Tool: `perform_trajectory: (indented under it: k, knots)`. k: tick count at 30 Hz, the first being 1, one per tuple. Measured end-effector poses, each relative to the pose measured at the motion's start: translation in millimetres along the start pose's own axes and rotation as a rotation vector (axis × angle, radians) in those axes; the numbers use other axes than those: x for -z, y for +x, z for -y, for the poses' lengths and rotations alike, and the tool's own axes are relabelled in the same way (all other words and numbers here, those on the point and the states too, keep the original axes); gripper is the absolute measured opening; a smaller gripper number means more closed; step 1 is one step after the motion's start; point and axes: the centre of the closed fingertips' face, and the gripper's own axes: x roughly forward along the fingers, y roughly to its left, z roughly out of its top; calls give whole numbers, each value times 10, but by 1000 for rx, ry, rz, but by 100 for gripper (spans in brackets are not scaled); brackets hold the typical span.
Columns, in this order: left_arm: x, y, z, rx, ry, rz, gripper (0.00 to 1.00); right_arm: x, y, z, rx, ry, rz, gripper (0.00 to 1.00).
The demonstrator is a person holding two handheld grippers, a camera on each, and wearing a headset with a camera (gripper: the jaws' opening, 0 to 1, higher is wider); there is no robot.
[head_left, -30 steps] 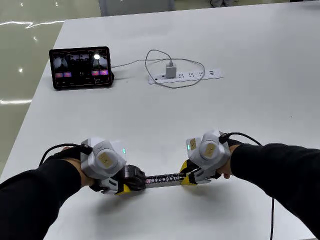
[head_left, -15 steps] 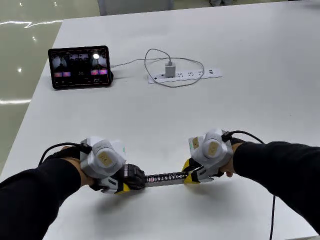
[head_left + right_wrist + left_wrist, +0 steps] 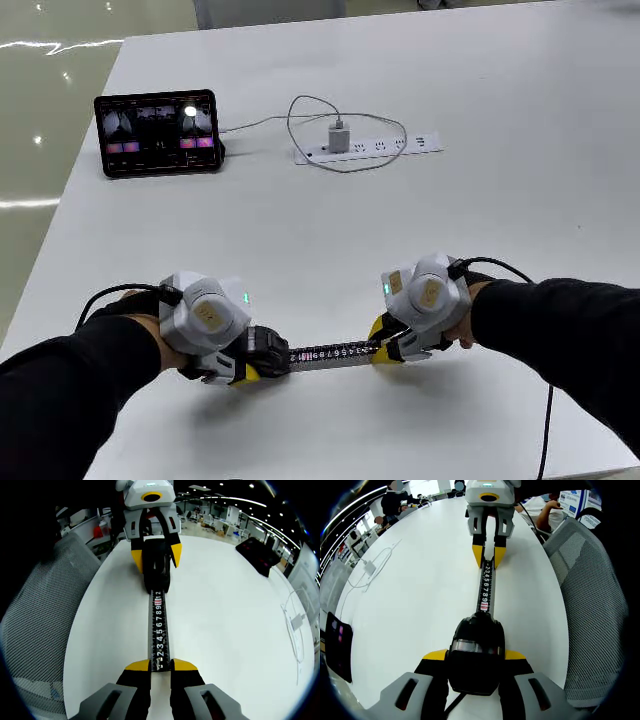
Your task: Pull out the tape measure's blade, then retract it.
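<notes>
From where I stand, the tape measure lies low across the near edge of the white table [image 3: 400, 230], and everything turns on the line of it. The black case [image 3: 476, 652] sits to the person's left, clamped between the jaws of the left gripper [image 3: 252, 364]. The blade [image 3: 158, 625] runs out of it straight to the right, close over the tabletop with its numbers up. The right gripper [image 3: 161, 666] is closed on the blade's free end, a yellow tip on either side of the strip by the lowest numbers. So the two tools face each other along one axis, with a short stretch of blade showing between them. I'd judge the pull-out only partly done. More length means the right gripper travelling further right along that same line, away from the case, and retraction means coming back the same way without letting the blade twist or kink. The tablet [image 3: 158, 132] and power strip [image 3: 370, 148] sit well apart at the far side, out of the path
</notes>
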Motion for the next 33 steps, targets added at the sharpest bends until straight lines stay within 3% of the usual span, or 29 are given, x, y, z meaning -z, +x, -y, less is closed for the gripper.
perform_trajectory:
  k: [33]
  knots:
    - [0, -1, -2, -5, -5, 0, 33, 142, -102, 18, 5, 5, -16, 10]
